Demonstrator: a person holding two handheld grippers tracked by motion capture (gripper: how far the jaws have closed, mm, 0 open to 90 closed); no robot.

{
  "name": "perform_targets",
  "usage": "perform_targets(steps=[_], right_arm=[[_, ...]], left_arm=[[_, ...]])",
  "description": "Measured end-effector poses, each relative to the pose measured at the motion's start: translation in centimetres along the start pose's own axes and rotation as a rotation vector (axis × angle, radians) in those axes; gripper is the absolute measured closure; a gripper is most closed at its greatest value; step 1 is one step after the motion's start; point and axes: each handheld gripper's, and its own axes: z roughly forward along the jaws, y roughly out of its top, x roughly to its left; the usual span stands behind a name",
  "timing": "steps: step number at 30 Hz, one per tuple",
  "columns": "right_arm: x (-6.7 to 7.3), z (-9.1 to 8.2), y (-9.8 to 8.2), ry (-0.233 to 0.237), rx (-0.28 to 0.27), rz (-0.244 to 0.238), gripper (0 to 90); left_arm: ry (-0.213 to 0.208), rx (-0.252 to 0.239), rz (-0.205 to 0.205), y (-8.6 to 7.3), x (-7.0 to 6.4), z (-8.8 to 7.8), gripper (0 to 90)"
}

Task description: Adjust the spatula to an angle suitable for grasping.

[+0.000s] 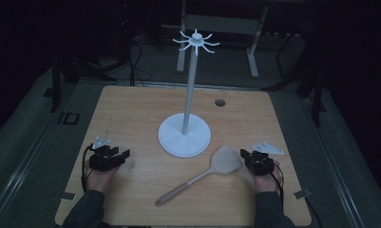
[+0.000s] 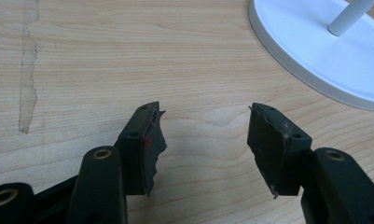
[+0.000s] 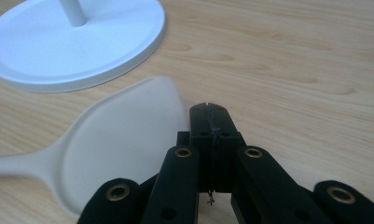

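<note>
**High view: pale spatula flat on the table beside the right gripper**

High view puts the spatula [image 1: 204,175] flat on the wooden table [image 1: 131,114], blade toward the right gripper [image 1: 245,154], handle running down and left toward the near edge. Blade just in front of the round base of the white hook stand [image 1: 185,134], near it but apart.

Handling, as a judgement: probably light, 1 piece, wood or pale plastic, stiff enough not to sag when lifted by 1 end. Smooth, matte surface, so likely a little slippery between hard pads. Not fragile. Lying flat leaves little room under the blade; better taken at the slim neck where handle meets blade, or along the handle, with 1 jaw on each side. End of the handle too small to show any hanging hole.

Looks: broad, rounded-trapezoid blade [image 3: 124,140], cream to light tan, narrowing to a long thin handle; no marks or pattern seen.

Right gripper [image 3: 209,109] closed, jaws pressed together with nothing between them, tip just beside the blade's right edge; contact hard to tell. Left gripper [image 2: 203,126] open, jaws wide apart over bare wood, well apart from the spatula, stand base [image 2: 315,51] off to its upper right.
</note>
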Motion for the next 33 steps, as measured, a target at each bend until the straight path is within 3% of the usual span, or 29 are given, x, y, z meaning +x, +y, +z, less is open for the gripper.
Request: perform_targets(steps=[7,22,33], right_arm=[[1.0,-0.1,-1.0,0.013,0.041,-0.022,89.9],[1.9,-1.5,-3.0,0.029,0.080,-0.039,89.8],[2.4,-0.9,-1.7,0.041,0.076,-0.059,87.9]], left_arm=[[-0.001,0.000,0.000,0.0,0.0,0.0,44.8],[0.000,-0.001,-0.001,0.0,0.1,-0.1,44.9],[0.000,-0.001,-0.004,0.0,0.1,-0.1,44.8]])
